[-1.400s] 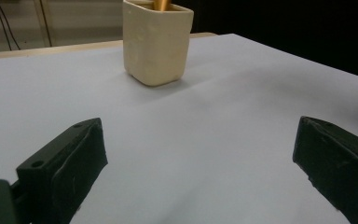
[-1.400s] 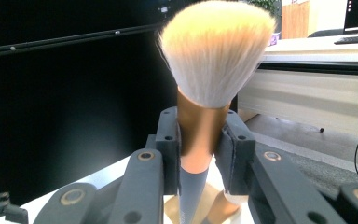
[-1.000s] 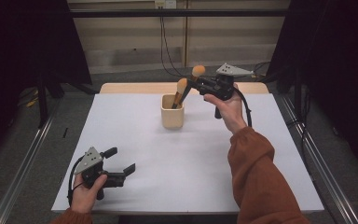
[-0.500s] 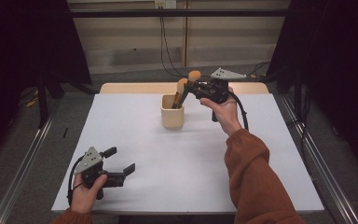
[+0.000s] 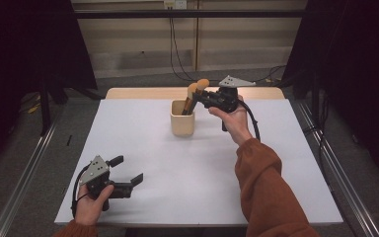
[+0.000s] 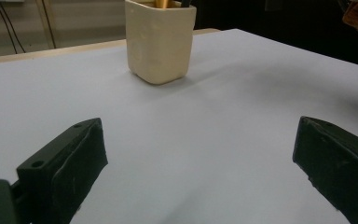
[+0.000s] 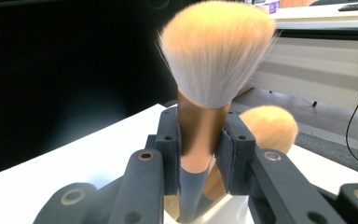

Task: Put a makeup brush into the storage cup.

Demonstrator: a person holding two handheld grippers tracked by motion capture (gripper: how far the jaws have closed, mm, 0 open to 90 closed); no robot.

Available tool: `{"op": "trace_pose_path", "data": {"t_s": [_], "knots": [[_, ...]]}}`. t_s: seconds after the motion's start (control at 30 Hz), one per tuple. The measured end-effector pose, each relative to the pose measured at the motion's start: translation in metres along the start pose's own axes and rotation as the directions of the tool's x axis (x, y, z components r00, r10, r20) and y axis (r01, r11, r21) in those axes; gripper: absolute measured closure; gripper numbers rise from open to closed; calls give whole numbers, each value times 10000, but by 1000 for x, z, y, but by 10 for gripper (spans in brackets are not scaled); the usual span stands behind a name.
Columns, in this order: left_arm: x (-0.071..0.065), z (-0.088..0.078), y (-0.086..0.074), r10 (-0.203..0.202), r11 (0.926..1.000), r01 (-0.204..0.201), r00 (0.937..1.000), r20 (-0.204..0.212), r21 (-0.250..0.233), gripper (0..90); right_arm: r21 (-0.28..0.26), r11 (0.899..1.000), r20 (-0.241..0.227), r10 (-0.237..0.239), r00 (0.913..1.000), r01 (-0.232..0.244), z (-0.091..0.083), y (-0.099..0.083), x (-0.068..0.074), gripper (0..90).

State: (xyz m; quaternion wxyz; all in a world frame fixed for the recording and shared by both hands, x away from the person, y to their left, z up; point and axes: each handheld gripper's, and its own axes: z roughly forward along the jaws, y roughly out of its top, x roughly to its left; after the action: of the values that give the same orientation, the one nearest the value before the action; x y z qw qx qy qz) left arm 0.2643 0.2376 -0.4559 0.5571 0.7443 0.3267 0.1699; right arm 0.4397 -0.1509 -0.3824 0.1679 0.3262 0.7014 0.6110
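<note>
A cream cup (image 5: pixel 182 120) (image 6: pixel 160 38) stands at the far middle of the white table (image 5: pixel 197 168). My right gripper (image 5: pixel 202 97) (image 7: pixel 200 140) is shut on the copper ferrule of a makeup brush (image 5: pixel 201 86) (image 7: pixel 209 60), bristles up, its dark handle reaching down into the cup. A second brush (image 5: pixel 192 91) (image 7: pixel 268 127) leans inside the cup behind it. My left gripper (image 5: pixel 127 169) (image 6: pixel 196 163) rests near the table's front left corner, open and holding nothing, its jaws pointing toward the cup.
Metal rails (image 5: pixel 24 173) run along both sides of the table. A wooden strip (image 5: pixel 138 93) edges the far side, with cables (image 5: pixel 175 44) hanging on the wall behind. A person's orange sleeve (image 5: pixel 266 187) crosses the right half of the table.
My right gripper has come down and slightly left with the brush, bringing its handle into the cup. The left gripper has stayed put.
</note>
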Motion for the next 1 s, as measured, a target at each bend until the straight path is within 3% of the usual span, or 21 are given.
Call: {"op": "trace_pose_path", "data": {"t_s": [0.17, 1.0], "knots": [[-1, 1, 0, 148, 9998, -149, 9999, 40, 139, 25, 229, 9997, 93, 29, 10000, -31, 3, -9, -3, 729], [1, 2, 0, 113, 9997, -111, 9999, -94, 219, 25, 611, 9977, -139, 310, 9994, -301, 20, -34, -5, 727]]}}
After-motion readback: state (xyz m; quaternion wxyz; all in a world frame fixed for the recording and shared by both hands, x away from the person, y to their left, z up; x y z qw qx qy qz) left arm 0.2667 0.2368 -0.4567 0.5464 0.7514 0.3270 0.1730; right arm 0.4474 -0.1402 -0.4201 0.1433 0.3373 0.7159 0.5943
